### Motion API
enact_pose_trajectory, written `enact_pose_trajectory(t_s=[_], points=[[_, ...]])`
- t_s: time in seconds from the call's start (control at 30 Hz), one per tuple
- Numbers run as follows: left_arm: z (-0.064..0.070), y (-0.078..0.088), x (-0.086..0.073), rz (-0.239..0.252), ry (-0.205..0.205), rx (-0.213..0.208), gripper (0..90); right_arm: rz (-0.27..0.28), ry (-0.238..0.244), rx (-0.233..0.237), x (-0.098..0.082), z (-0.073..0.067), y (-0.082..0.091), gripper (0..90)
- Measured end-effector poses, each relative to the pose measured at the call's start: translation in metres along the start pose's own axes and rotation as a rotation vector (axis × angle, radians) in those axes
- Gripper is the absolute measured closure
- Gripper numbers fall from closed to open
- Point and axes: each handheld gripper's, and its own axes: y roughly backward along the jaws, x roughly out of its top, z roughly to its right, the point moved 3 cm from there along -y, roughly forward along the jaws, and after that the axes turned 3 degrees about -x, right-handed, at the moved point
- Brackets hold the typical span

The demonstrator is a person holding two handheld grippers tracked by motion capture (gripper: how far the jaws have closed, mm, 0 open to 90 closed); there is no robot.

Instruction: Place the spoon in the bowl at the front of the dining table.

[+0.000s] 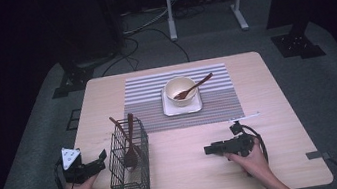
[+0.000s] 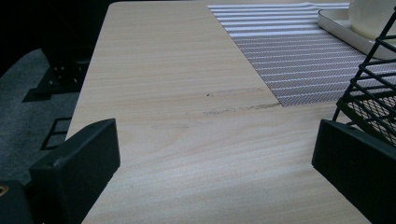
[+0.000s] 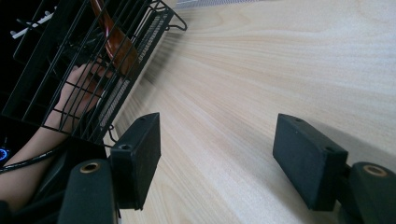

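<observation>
I see my left gripper (image 1: pixel 99 160) resting near the table's (image 1: pixel 280 108) front left corner, jaws spread wide, just beside the black wire basket (image 1: pixel 130 167) holding wooden utensils (image 1: pixel 130 148). My right gripper (image 1: pixel 208 149) lies front right, jaws apart, holding nothing. A bowl (image 1: pixel 180 91) with a wooden spoon (image 1: pixel 193 86) sits on a white tray (image 1: pixel 168 108) on the striped placemat (image 1: pixel 147 102)

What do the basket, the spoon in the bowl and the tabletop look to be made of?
Basket: thin black wire grid, likely coated metal, matte. Spoon in the bowl: reddish-brown, looks like wood, though the material stays open. Tabletop: pale wood grain, smooth; veneer or laminate, cannot tell which.
</observation>
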Motion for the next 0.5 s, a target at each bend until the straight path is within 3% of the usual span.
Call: enact_pose_trajectory(t_s=[0.5], points=[[0.0, 0.0, 0.0, -0.001, 0.004, 0.002, 0.0, 0.037, -0.005, 0.014, -0.021, -0.001, 0.013, 30.9]])
